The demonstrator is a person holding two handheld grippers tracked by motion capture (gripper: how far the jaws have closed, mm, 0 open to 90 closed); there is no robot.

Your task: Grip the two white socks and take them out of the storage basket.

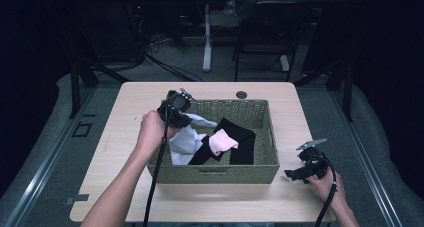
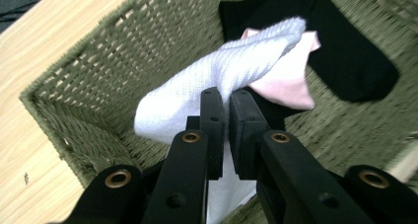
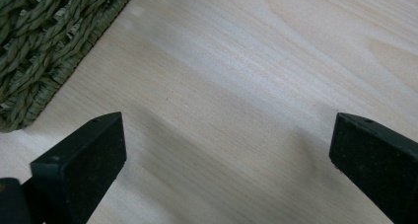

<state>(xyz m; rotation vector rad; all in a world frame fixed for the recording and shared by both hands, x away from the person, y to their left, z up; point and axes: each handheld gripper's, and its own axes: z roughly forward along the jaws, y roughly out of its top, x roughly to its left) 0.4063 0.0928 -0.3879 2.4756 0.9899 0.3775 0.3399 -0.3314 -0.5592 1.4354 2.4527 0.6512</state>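
Left gripper (image 2: 226, 98): jaws clenched on a white sock (image 2: 222, 76) at the basket's (image 1: 250, 172) left end.
Basket contents: pink sock (image 1: 223, 140), black sock (image 1: 240, 137).
Right gripper (image 1: 295, 174): jaws spread wide, holding nothing, over the table's (image 1: 150, 94) right edge.
Writing: none legible.

Left claw (image 2: 226, 103) clamped nearly closed; right claw (image 3: 226, 150) spread wide.
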